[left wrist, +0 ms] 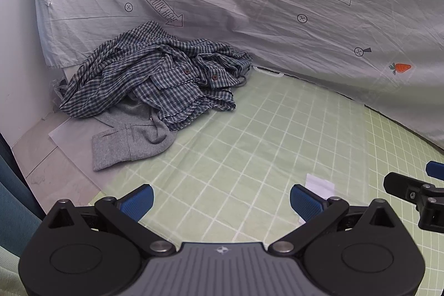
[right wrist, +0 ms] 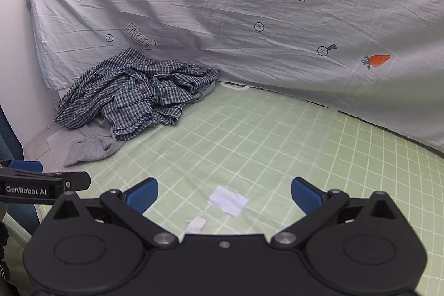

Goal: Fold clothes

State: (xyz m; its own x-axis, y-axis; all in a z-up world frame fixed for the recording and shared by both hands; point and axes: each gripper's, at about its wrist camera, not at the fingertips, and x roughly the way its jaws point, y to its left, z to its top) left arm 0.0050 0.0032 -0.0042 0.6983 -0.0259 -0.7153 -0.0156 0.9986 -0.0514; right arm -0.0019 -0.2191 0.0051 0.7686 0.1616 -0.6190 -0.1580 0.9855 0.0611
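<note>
Both grippers spread wide and empty over the green checked sheet (right wrist: 249, 135).

The left gripper (left wrist: 221, 203) and right gripper (right wrist: 224, 194) hover near the front edge; the crumpled plaid shirt (left wrist: 155, 74) lies atop a grey garment (left wrist: 130, 140) in the far left corner.

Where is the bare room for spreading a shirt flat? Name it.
Free: the green grid-patterned sheet, from the crumpled blue plaid shirt across to the hanging grey carrot-print cloth. Two small white paper scraps lie near the front. Crowded: the far-left corner, shirt piled over a grey sweatshirt.
</note>
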